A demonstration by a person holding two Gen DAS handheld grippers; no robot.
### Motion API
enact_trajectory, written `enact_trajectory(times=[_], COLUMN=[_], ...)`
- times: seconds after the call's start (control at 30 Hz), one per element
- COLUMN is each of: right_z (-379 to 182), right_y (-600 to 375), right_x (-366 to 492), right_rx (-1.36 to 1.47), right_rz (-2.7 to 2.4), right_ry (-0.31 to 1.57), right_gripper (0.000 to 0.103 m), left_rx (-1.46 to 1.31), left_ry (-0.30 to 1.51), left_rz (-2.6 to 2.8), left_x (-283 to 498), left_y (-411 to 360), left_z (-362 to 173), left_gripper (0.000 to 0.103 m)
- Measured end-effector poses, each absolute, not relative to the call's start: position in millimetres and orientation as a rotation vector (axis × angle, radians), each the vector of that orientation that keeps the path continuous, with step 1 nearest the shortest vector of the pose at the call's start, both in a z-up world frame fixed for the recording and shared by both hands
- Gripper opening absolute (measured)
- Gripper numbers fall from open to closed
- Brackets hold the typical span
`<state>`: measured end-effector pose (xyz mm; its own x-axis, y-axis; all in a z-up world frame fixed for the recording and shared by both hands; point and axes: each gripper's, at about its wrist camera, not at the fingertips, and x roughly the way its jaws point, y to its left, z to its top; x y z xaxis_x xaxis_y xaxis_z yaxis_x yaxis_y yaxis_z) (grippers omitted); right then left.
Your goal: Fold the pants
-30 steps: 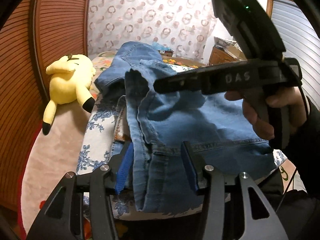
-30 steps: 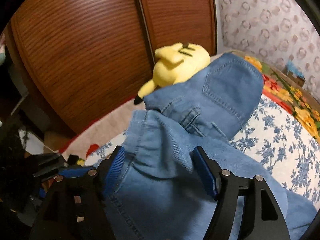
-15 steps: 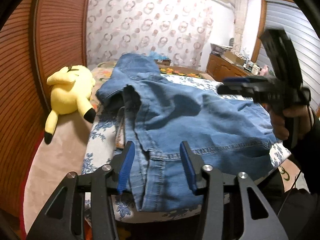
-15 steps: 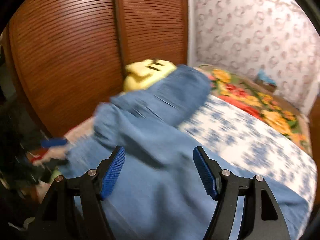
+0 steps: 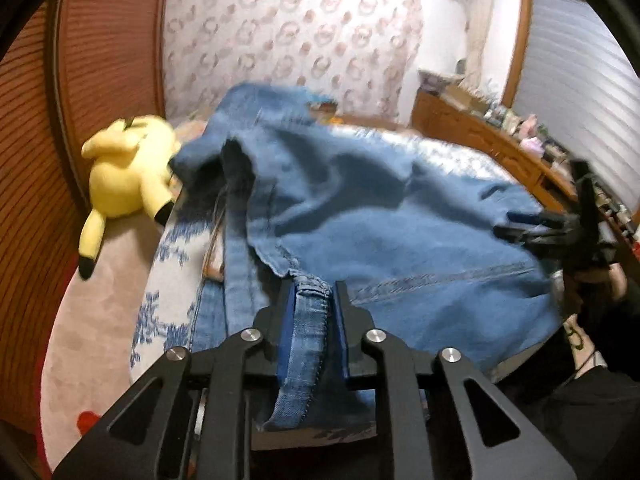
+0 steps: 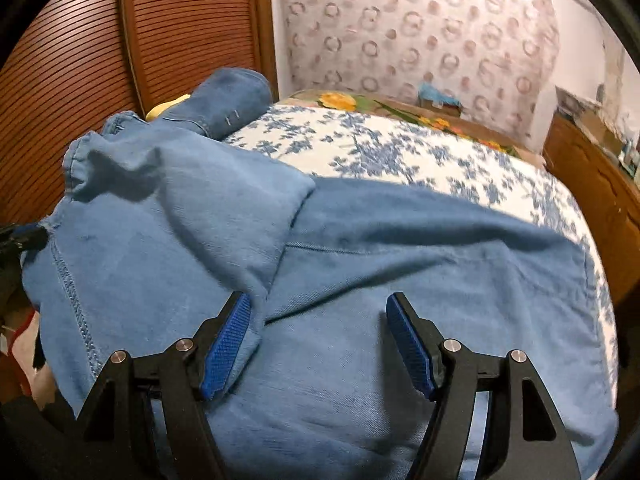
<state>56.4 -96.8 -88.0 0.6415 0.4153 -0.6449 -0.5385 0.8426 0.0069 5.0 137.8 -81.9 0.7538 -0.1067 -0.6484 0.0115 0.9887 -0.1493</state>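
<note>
Blue jeans (image 5: 380, 220) lie crumpled on a bed, one part folded over another (image 6: 192, 208). The left gripper (image 5: 312, 312) is at their near edge. Its jaws are closing, and a thick seamed fold of denim is pinched between the blue pads (image 5: 286, 320). The right gripper (image 6: 320, 344) hovers low over the jeans' flat right part with its jaws wide apart, the left pad (image 6: 226, 340) brushing a folded flap and nothing gripped. In the left wrist view the right gripper (image 5: 560, 232) sits at the jeans' far right edge, held by a hand.
A blue-flowered sheet (image 6: 400, 148) covers the bed. A yellow plush toy (image 5: 124, 176) lies at the bed's left side by slatted wooden doors (image 6: 192, 32). A wooden dresser (image 5: 500, 148) with clutter runs along the right wall.
The left jaws closed in from wide apart onto the denim edge. The right gripper swung from above the middle of the jeans out to their right side and lower.
</note>
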Motion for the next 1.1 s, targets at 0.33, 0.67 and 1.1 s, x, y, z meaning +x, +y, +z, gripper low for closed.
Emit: enact_trajectory(times=[0.33, 0.67, 1.1], right_z=[-71.8, -75.0, -78.1], right_y=[-108.8, -117.4, -182.1], right_x=[38.9, 24.2, 2.2], right_rx=[-0.132, -0.168, -0.099], right_rz=[0.590, 0.579, 0.532], right_ry=[0.639, 0.632, 0.617], right_gripper=[0.073, 0.060, 0.059], left_rx=[-0.158, -0.146, -0.095], left_ry=[0.689, 0.708, 0.708], left_rz=[-0.032, 0.004, -0.071], left_x=[-11.0, -0.9, 26.0], left_y=[151.5, 143.8, 96.0], left_z=[-55.8, -67.1, -60.4], left_gripper=[0.017, 0.054, 0.077])
